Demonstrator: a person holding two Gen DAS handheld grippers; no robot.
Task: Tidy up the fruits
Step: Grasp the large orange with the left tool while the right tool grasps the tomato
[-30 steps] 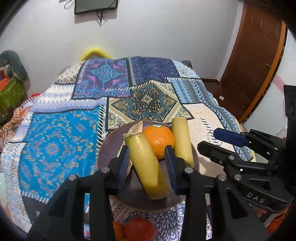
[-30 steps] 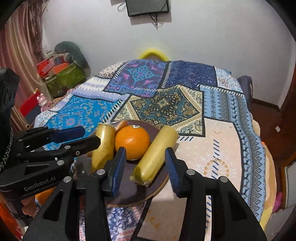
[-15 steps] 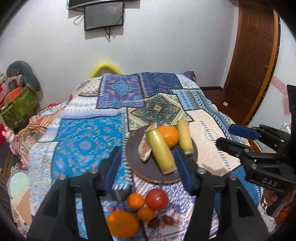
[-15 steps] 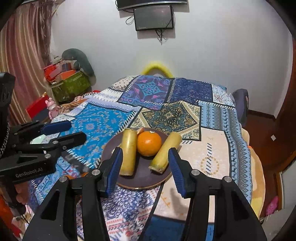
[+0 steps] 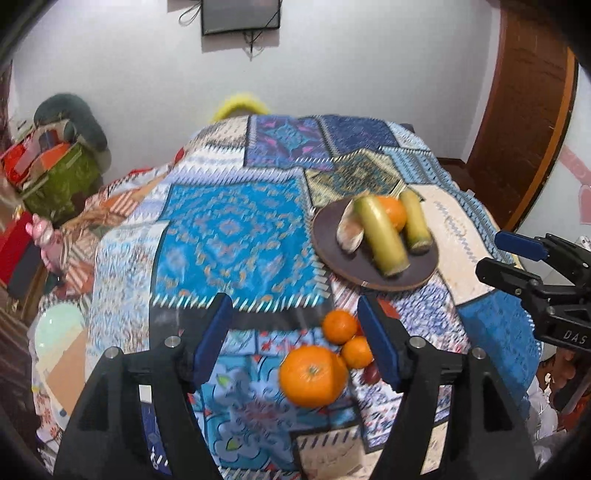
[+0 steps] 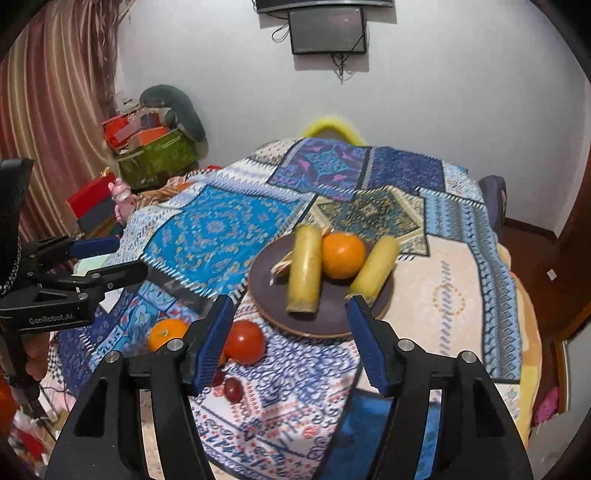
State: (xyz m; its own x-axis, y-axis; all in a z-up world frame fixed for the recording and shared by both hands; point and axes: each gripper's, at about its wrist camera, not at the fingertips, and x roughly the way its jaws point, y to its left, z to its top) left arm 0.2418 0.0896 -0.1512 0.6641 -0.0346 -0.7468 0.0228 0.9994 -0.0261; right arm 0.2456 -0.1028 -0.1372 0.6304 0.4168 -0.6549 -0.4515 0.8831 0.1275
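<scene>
A patchwork cloth [image 6: 229,236] covers the table below a wall-mounted screen [image 6: 328,31].

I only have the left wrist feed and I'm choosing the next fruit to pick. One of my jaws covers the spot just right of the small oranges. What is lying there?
Observer: A red tomato lies on the cloth, just short of the brown plate, on its near-left side.
Operator: I can make out a sliver of something dark red near there. Is that the tomato?
Observer: No, that is separate. Two small dark red fruits lie side by side on the cloth, closer to the camera than the tomato.
</scene>
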